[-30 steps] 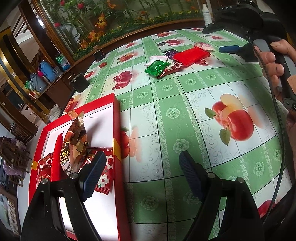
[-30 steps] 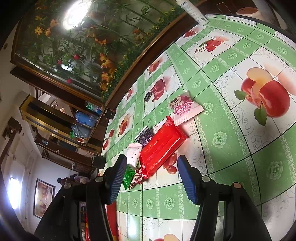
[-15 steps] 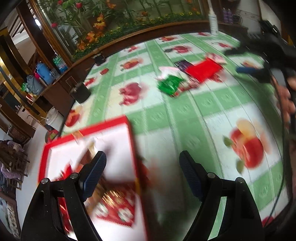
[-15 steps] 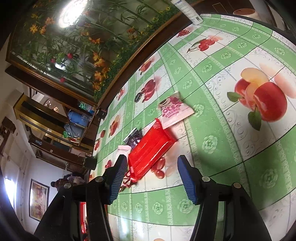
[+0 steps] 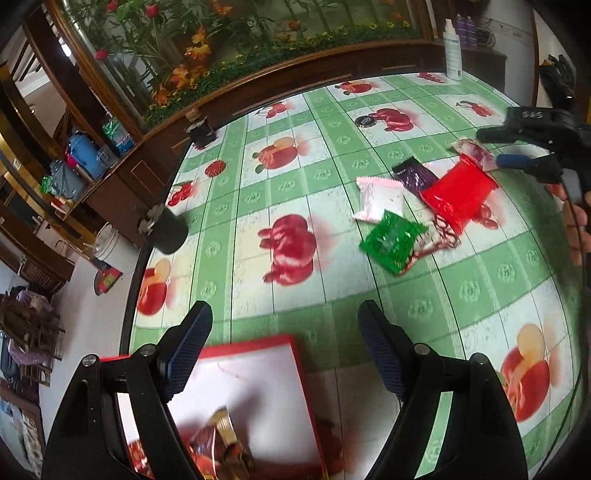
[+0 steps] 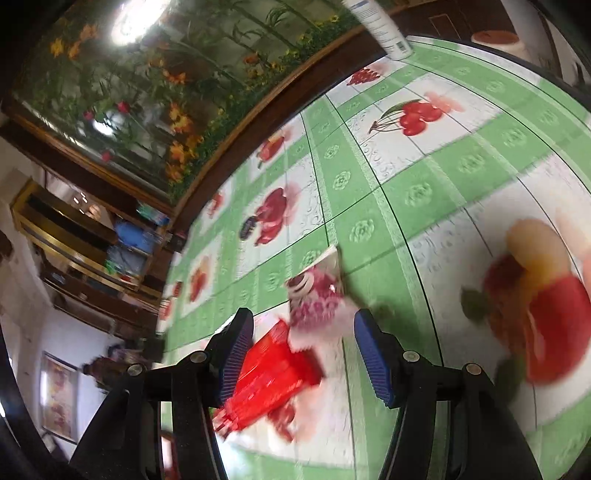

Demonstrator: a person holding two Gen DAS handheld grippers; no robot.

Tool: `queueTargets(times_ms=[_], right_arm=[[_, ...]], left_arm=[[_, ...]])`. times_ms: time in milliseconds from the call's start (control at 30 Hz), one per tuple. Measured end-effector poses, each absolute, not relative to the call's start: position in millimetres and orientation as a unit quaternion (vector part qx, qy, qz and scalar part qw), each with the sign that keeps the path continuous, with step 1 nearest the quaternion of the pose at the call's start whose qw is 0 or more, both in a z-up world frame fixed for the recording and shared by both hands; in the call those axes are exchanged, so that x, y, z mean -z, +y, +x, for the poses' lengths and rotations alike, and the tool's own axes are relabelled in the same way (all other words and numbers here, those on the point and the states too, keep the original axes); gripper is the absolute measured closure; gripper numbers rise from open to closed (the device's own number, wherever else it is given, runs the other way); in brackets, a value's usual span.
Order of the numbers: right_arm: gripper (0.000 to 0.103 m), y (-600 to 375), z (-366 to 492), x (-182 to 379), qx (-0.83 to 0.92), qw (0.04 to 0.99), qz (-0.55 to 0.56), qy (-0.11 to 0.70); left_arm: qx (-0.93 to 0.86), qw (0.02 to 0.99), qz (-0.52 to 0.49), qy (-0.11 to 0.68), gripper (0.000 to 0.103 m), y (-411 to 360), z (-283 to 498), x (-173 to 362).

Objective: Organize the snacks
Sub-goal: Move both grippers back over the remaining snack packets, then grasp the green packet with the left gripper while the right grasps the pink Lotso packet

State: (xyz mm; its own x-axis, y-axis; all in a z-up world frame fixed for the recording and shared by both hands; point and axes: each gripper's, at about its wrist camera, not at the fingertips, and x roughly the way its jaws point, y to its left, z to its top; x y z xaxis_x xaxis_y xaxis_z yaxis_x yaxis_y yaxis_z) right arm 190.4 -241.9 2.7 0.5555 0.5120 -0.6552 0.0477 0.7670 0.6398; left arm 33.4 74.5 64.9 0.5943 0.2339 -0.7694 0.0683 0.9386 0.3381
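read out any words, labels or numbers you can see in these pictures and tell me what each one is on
Nothing reads clearly.
pink snack packet: dark lettering, too blurred.
white bottle: label print too small.
right gripper: pale lettering on the body above it, not legible.
purple packet, green packet, dark round lid: print too small.

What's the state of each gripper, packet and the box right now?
left gripper: open, empty, above the box edge
right gripper: open, empty, over the pink packet
red packet: flat on the table, in the pile
pink packet: on the table, not gripped
green packet: on the table, crumpled
red box: open, several snacks inside
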Motion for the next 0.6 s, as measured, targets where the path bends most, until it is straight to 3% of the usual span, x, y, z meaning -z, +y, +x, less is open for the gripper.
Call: queueTargets(times_ms=[433,467,500,533,600], right_arm=[[0.047,-195,219,-5,-0.103,0.872,0.162,0.45],[0.051,-195,220,-5,-0.099,0.874,0.157,0.45],[0.08,-193,220,-4,-0.088,0.874,0.14,0.457],[0.101,-192,221,-2,-0.082,0.873,0.128,0.464],[0.102,-197,218,-1,-0.091,0.87,0.142,0.463]], left_arm=[[-0.016,0.861,0.195,0.469,0.022,62,78,-50],[-0.008,0.861,0.196,0.469,0.022,58,81,-49],[-0.005,0.862,0.197,0.467,0.022,55,83,-48],[-0.003,0.864,0.199,0.463,0.022,51,86,-47],[0.002,0.865,0.209,0.456,0.022,44,92,-44]])
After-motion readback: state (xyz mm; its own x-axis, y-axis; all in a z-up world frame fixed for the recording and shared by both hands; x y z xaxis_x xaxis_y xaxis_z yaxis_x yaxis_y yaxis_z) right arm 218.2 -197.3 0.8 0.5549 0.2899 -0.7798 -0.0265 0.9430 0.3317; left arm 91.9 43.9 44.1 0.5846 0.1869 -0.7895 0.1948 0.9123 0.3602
